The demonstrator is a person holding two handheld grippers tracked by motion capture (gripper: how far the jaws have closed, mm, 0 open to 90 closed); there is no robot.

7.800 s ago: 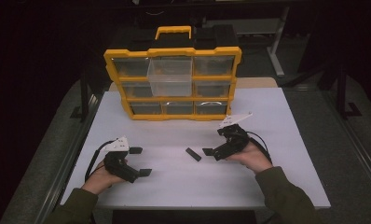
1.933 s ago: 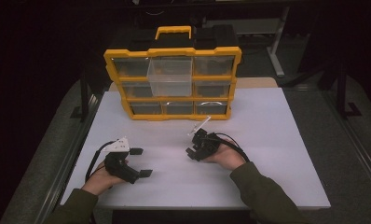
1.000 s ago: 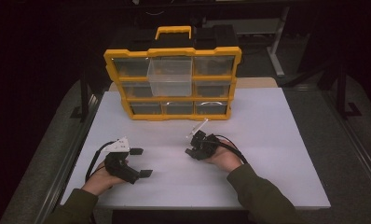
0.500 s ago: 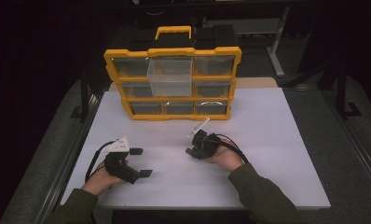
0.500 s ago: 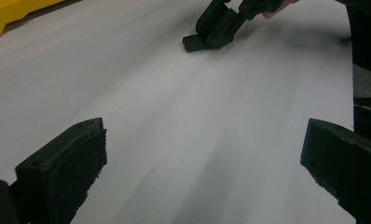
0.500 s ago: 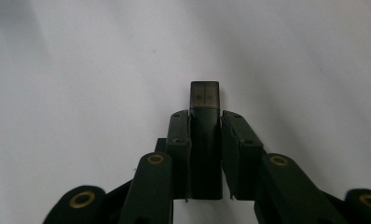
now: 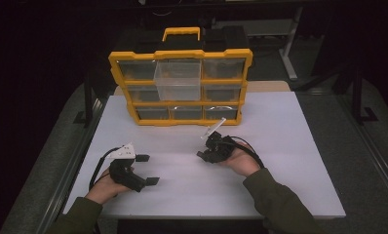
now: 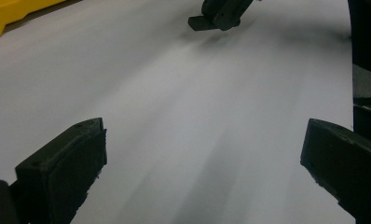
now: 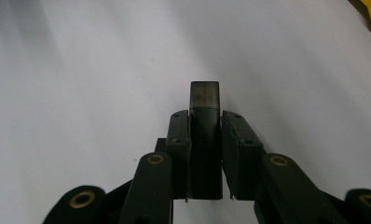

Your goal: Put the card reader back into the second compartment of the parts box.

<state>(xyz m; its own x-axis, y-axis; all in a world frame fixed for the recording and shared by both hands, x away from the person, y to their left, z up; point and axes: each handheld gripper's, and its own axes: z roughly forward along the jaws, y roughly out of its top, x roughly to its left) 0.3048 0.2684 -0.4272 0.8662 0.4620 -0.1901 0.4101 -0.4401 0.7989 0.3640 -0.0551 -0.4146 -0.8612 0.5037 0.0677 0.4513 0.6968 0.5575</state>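
Surface, white and broad, spread across the middle of the high view from the lower edge up to the centre. Organiser case, yellow-framed with clear drawers and a yellow handle on top, upright at the far edge of the white sheet, upper centre of the frame; one clear drawer in its top row pulled forward past the others. Two sleeved forearms entering from the bottom edge, one toward each side. Left claw at lower left of the high view, low over the white sheet, jaws spread wide with nothing between them; same wide gap in the left gripper view, bare white between the two black pads. Right claw just right of centre in the high view, near the case's front yet apart from it, pinched shut on a small dark block. Block upright between the pads at the centre of the right gripper view, its smoky translucent end poking out beyond the fingertips, white sheet behind it.
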